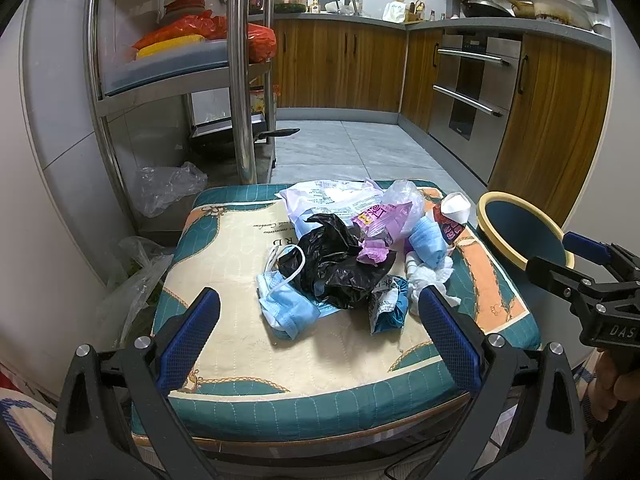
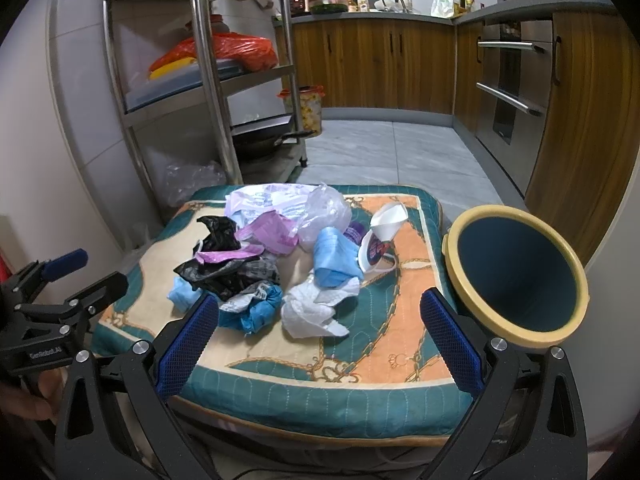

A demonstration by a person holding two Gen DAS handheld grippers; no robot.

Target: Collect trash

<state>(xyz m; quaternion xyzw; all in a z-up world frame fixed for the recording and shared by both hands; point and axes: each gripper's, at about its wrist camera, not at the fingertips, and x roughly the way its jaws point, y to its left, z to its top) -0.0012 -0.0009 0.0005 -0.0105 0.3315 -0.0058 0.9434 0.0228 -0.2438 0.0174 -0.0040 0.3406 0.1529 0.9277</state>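
Two grippers, our left gripper (image 1: 320,316) and right gripper (image 2: 320,320), hover jaws apart at lower frame; grabbing the slippery black bag (image 1: 336,264) could drag neighbouring trash off the cushion (image 1: 224,248).

Left hand-held gripper (image 1: 320,312) hovering spread wide over trash pile.
A black bag (image 1: 334,266), blue mask (image 1: 286,308) and white tissue (image 1: 432,278) are lying on the cushion (image 1: 224,248); bin (image 1: 520,232) is standing beside it.

The near half of the cushion (image 1: 224,344) lies bare before the trash pile (image 1: 352,256). The bin (image 2: 516,276) flanks its right edge, a steel rack (image 1: 240,80) stands behind left.
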